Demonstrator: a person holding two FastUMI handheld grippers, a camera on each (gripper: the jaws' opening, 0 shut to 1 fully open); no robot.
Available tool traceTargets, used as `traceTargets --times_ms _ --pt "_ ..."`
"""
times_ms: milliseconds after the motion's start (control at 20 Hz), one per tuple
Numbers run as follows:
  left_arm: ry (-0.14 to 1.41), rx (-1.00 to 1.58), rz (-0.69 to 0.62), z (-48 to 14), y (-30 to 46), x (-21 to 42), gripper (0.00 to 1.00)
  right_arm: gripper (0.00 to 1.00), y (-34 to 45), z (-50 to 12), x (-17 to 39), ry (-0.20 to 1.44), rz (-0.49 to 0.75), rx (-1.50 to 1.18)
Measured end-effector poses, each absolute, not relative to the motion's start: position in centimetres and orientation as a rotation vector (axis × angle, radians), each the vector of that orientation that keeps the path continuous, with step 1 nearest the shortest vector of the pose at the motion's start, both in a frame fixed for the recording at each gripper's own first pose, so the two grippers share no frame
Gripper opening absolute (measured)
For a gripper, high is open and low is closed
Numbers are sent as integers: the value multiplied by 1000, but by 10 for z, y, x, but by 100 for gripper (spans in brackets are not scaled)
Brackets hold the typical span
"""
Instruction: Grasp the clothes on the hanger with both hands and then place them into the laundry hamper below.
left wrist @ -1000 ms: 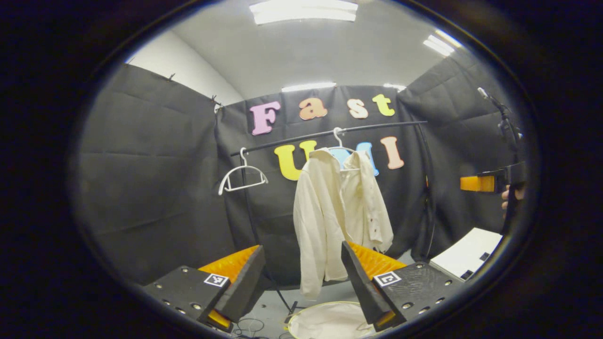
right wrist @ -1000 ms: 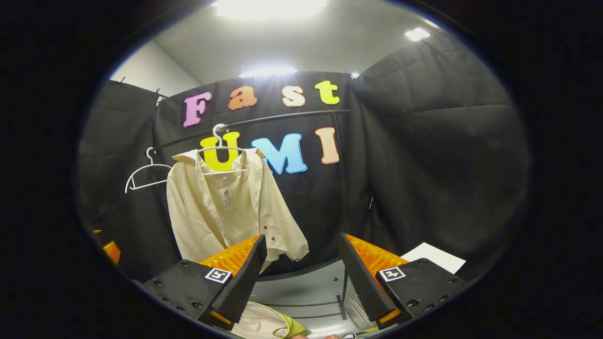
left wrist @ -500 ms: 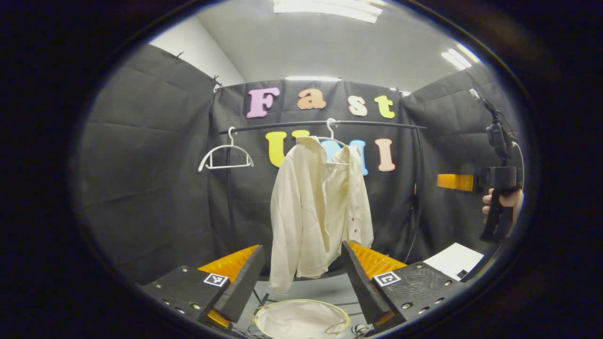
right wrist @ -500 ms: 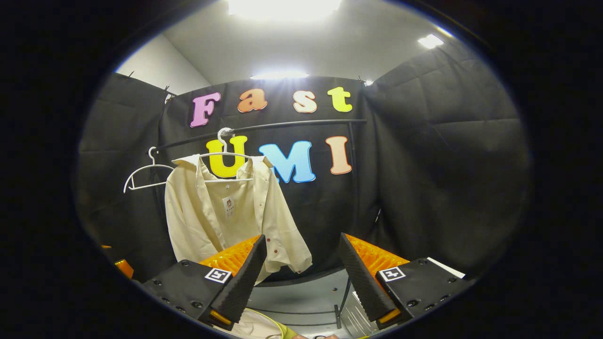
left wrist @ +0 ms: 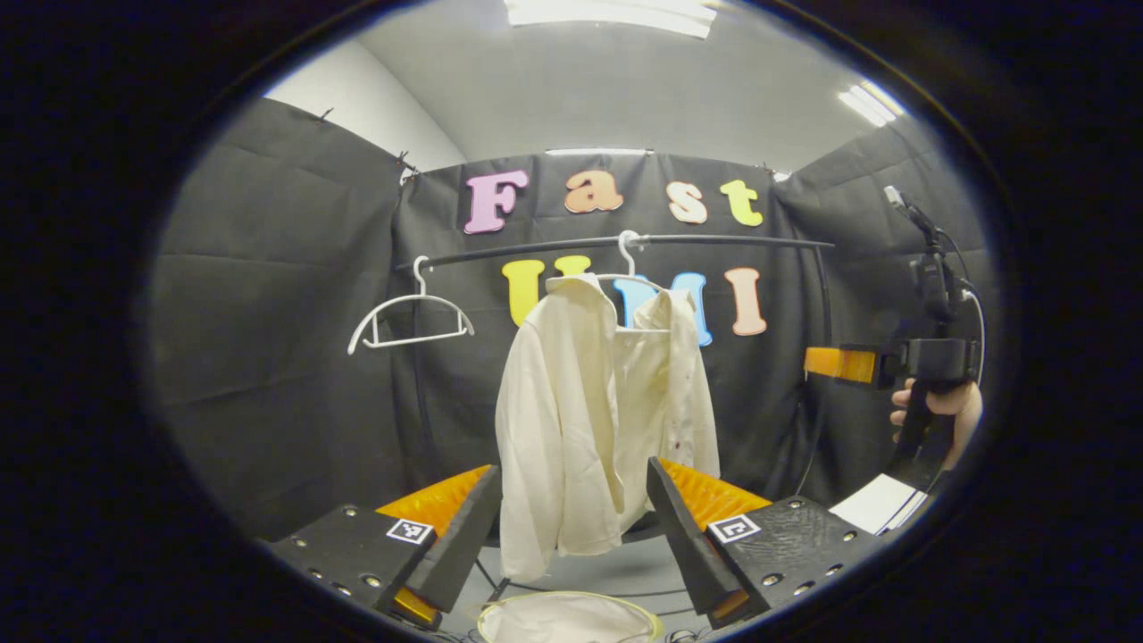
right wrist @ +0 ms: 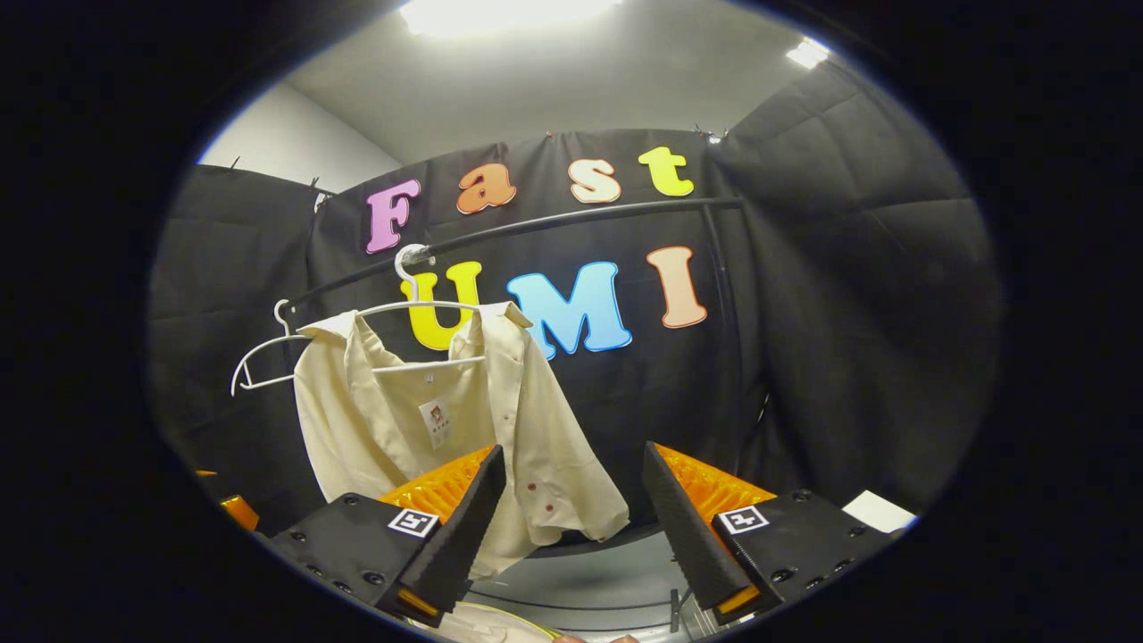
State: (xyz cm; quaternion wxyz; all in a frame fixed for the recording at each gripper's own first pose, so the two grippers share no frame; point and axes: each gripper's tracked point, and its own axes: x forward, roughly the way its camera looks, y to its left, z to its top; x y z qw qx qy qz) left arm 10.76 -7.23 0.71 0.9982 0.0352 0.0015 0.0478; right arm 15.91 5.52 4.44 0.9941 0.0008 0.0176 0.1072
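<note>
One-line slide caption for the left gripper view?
Open left gripper faces a cream shirt on its hanger, hamper below.

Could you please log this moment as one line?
phase: approach | left tool: open | right tool: open | cream button-up shirt: on white hanger | white laundry hamper: below

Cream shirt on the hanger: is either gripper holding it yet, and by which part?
Nothing is held. The cream shirt hangs free; both grippers' jaws stand open and empty.

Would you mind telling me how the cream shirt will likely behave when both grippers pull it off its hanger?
The cream shirt hangs in soft folds, so probably floppy and light. Its collar drapes over the white hanger, which may swing or snag.
</note>
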Motion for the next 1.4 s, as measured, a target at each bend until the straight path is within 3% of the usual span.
traceTargets --times_ms 500,1000,1400 --pt "-80 40 125 71 -111 221 95 98 104 67 262 6 360 9" --pt "-40 -45 280 56 -104 283 95 97 183 32 354 164 569 113" --pt "-34 -60 403 57 -86 349 94 98 214 33 406 129 572 100"
